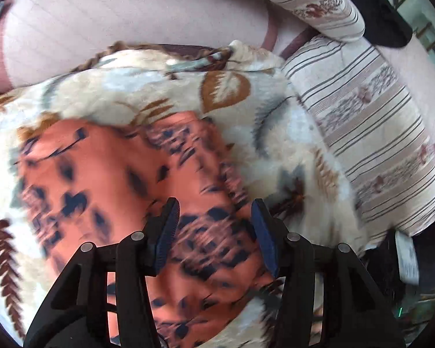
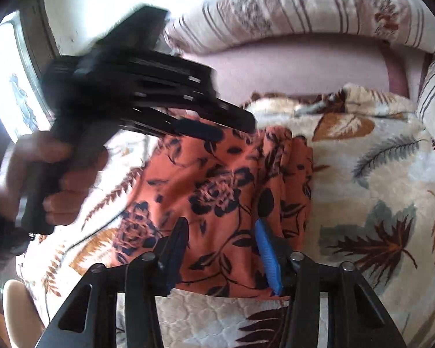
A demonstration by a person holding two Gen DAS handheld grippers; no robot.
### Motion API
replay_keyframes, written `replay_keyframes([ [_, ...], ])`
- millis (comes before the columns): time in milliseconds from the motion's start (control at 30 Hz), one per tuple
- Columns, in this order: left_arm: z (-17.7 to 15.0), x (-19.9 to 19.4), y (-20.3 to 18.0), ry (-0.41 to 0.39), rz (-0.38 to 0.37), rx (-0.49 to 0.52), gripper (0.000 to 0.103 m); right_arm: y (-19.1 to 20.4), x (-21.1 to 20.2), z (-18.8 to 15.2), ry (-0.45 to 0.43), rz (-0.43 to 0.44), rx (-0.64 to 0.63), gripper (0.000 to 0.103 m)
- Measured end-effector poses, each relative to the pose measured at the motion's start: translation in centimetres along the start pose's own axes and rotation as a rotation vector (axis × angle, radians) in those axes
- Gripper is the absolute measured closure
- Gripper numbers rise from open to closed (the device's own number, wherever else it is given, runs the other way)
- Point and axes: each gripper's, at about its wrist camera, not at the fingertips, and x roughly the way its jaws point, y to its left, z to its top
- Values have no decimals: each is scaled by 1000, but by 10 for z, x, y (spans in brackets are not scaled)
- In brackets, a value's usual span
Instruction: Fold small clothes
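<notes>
Orange floral garment (image 2: 217, 203) lies on a cream leaf-print blanket (image 2: 377, 191), roughly centre of it. Its right side is bunched into vertical folds; the rest lies fairly flat. The near hem runs straight across, just ahead of the right tool (image 2: 220, 249).

Right tool: jaws spread apart, nothing between them, both blue pads over the garment's near edge. Can't tell if the tips touch the cloth.

Left tool (image 1: 214, 226): jaws also apart, garment (image 1: 124, 179) directly under and ahead of them, nothing pinched. Left wrist view is motion-blurred, so contact with the fabric is unclear. In the right wrist view the left tool (image 2: 200, 129) comes in from the left, also blurred, its tips over the garment's far edge. The person's left hand (image 2: 55, 179) wraps its handle.

Blanket covers a seat with pink upholstery (image 1: 116, 34) visible behind it. Striped floral cushions (image 1: 371, 133) sit to the right of the blanket and along the back. A black item (image 1: 374, 8) lies at top right of the left wrist view; can't identify it.
</notes>
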Motion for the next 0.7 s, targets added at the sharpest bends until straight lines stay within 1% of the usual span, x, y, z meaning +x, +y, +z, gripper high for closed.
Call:
replay_keyframes([
  [33, -12, -6, 6, -12, 43, 11, 53, -3, 10, -1, 33, -11, -1, 64],
  [67, -26, -12, 12, -29, 82, 13, 53, -8, 19, -1, 62, -21, 3, 69],
  [100, -40, -18, 17, -50, 113, 10, 53, -12, 27, -4, 85, -12, 16, 77],
  [133, -55, -23, 21, -74, 129, 5, 53, -16, 32, -7, 99, 21, 39, 83],
  [167, -68, -27, 26, -94, 130, -1, 53, -17, 33, -10, 101, 48, 56, 93],
  [200, -77, -29, 29, -104, 130, -4, 53, -18, 32, -14, 93, 59, 64, 96],
  [267, -89, -29, 28, -119, 150, 20, 53, -17, 27, -15, 65, 65, 81, 97],
  [333, -94, -25, 24, -119, 163, 60, 53, -17, 11, -16, 15, 28, 95, 98],
  [400, -97, -15, 24, -112, 153, 82, 51, -19, -11, -22, -41, 5, 125, 98],
  [433, -96, -7, 24, -99, 167, 90, 51, -21, -15, -27, -44, -10, 146, 98],
  [500, -97, 9, 23, -74, 209, 110, 51, -23, -6, -39, 4, -44, 164, 98],
  [567, -98, 10, 16, -84, 242, 148, 51, -25, 13, -51, 78, -59, 166, 98],
  [633, -100, -1, 14, -103, 233, 160, 51, -27, 15, -50, 66, -54, 187, 98],
  [667, -100, -10, 15, -124, 220, 155, 51, -27, 9, -46, 55, -49, 196, 93],
  [700, -100, -16, 18, -147, 216, 145, 51, -25, 2, -40, 32, -59, 195, 81],
])
